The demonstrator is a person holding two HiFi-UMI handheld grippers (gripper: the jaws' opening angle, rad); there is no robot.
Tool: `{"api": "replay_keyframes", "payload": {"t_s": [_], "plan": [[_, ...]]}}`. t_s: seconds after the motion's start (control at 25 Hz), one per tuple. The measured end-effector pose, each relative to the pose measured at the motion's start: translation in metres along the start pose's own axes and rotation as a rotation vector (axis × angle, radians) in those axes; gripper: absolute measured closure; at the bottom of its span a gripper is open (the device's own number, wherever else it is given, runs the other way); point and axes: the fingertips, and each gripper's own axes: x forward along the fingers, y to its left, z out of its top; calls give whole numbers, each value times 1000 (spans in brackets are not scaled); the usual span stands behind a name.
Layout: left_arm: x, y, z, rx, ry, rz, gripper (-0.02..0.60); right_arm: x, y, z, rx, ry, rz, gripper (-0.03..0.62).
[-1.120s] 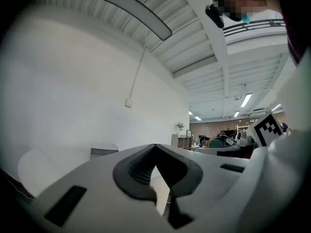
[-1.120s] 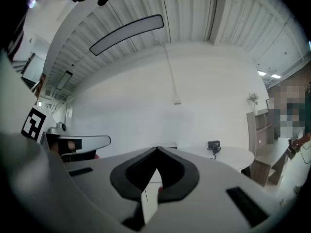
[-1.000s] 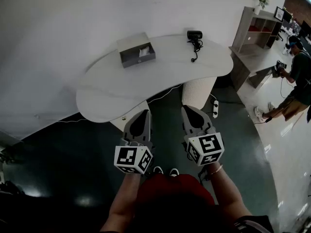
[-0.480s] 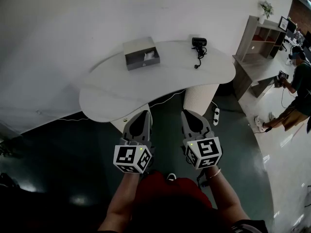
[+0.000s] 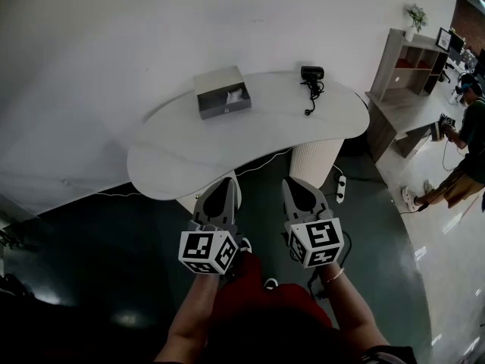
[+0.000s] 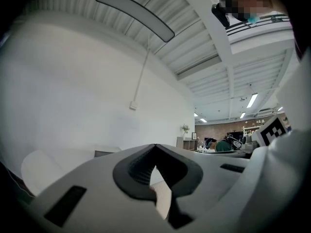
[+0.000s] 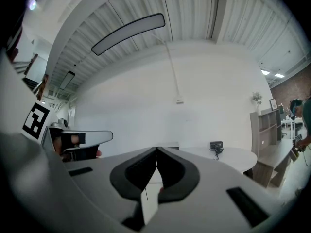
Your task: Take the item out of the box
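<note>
Hovering — left tool, right tool closed

Open grey box holds, perhaps, whitish item.

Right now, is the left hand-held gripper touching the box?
Apart. The head view shows bare tabletop between the left hand-held gripper and the box.

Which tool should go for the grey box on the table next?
Left, probably. The open grey box with the white item sits almost straight ahead of the left tool; the right tool lines up nearer the black webcam. Both are shut, short of the white table.
</note>
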Motion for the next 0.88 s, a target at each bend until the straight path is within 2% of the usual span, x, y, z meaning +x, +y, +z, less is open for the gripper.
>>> {"api": "replay_keyframes", "payload": {"t_s": [0.48, 0.68, 0.88], "plan": [[38, 15, -11, -10, 19, -18, 560, 33, -21, -3, -7, 18, -25, 579], [60, 36, -20, -22, 31, -14, 560, 60, -28, -5, -6, 21, -36, 579], [86, 50, -29, 6, 55, -23, 560, 87, -39, -6, -9, 26, -52, 579]]}}
